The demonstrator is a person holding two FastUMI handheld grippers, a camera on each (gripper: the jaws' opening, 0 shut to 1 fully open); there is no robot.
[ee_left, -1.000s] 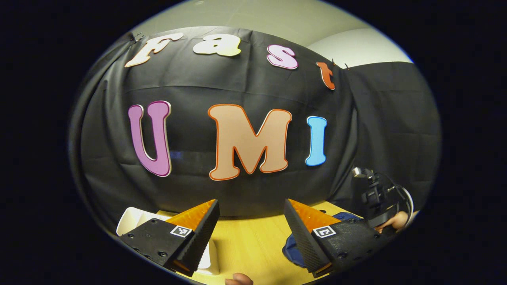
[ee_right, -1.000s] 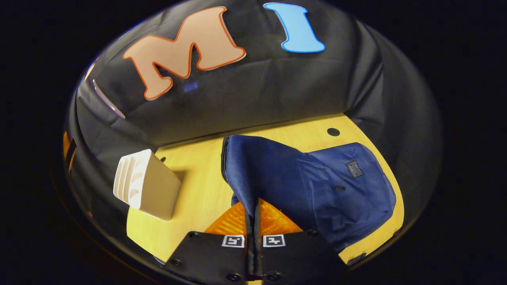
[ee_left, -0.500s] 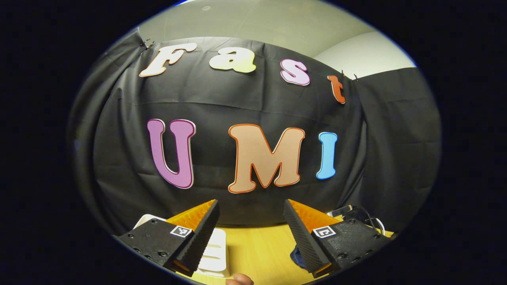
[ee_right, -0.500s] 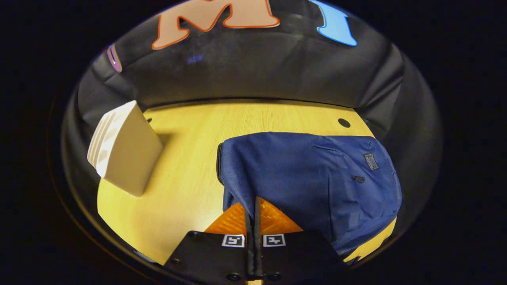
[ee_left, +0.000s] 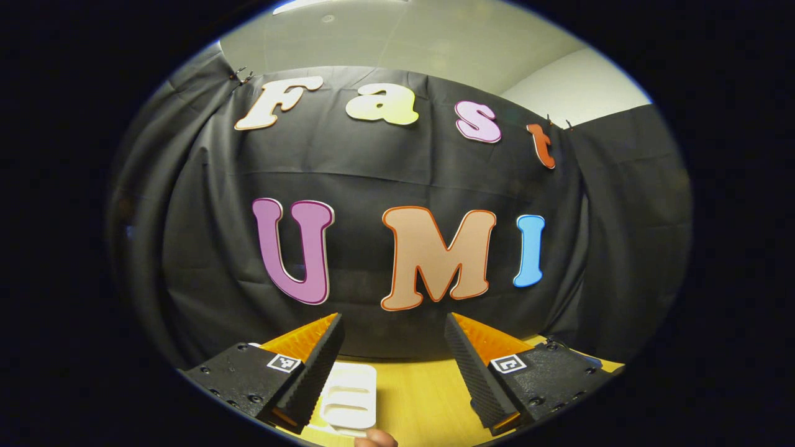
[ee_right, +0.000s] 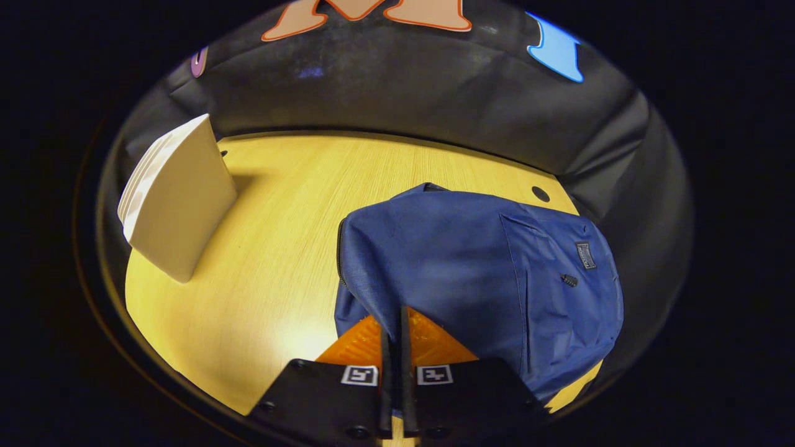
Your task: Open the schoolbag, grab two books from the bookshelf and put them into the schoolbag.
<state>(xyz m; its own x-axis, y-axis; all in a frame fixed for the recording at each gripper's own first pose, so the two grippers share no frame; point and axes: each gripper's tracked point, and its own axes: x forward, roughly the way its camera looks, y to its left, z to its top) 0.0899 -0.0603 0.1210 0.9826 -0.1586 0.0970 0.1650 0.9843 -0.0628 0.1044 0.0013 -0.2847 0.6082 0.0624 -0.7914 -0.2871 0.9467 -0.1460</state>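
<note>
I have the right gripper (ee_right: 392,323) pinched tight on a fold of the blue schoolbag (ee_right: 478,273), its two fingers pressed together with the cloth between them, near the bag's left edge where the dark zip line runs. My guess is that I am holding the flap up so the zip side gapes and the bag can be opened. The bag lies on the right half of the yellow table (ee_right: 279,248), its front pocket facing up. The white bookshelf (ee_right: 177,198) stands at the far left, well apart from the bag; whether books sit in it I cannot tell. My left gripper (ee_left: 392,347) is wide open and holds nothing, raised level toward the far wall, with the bookshelf (ee_left: 348,397) low between its fingers, likely kept free for the books
</note>
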